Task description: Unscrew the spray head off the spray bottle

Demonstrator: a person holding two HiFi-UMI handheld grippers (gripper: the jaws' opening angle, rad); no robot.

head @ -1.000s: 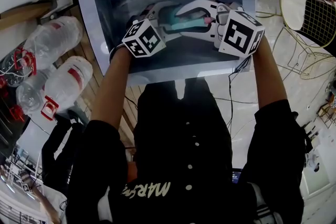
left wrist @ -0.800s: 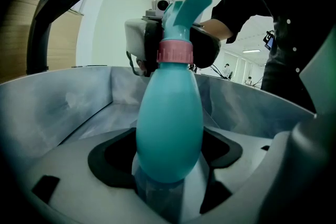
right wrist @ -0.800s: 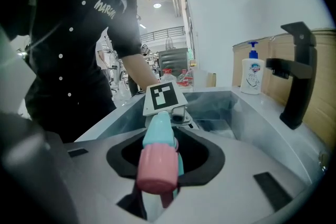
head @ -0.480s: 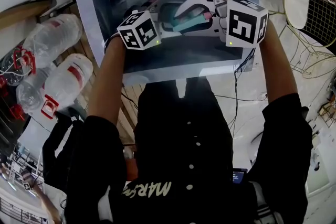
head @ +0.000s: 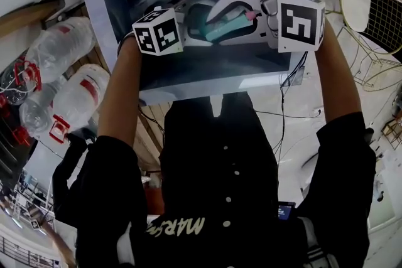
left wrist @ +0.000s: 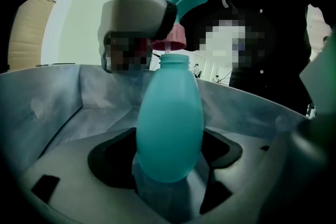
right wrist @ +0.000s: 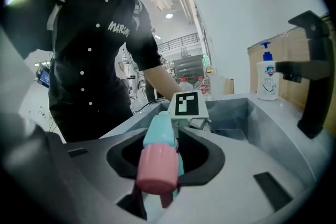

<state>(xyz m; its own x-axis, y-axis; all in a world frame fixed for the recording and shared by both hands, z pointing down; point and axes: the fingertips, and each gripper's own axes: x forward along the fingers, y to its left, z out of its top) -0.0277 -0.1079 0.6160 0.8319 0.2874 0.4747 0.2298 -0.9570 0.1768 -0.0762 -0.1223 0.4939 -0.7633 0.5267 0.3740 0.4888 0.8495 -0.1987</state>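
Note:
A teal spray bottle point(left wrist: 169, 128) lies level between my two grippers over the grey bin point(head: 94, 3). My left gripper point(left wrist: 168, 186) is shut on the bottle's base end, and its marker cube point(head: 157, 39) shows in the head view. My right gripper point(right wrist: 157, 186) is shut on the spray head point(right wrist: 156, 168) at its pink collar point(left wrist: 170, 39). In the left gripper view the collar sits right at the bottle's neck point(left wrist: 173, 60), with a thin gap and a bit of tube between them. The teal nozzle point(left wrist: 190, 0) sticks out past the collar.
Several clear plastic bottles with red labels point(head: 69, 97) lie to the left of the bin. A wire rack point(head: 377, 3) stands at the right, and cables trail over the floor. A white pump bottle point(right wrist: 268, 78) stands on cardboard beyond the bin's wall.
Both grippers have shifted a little farther over the bin with the bottle. The left cube has moved left, and the right cube has turned squarer to the camera.

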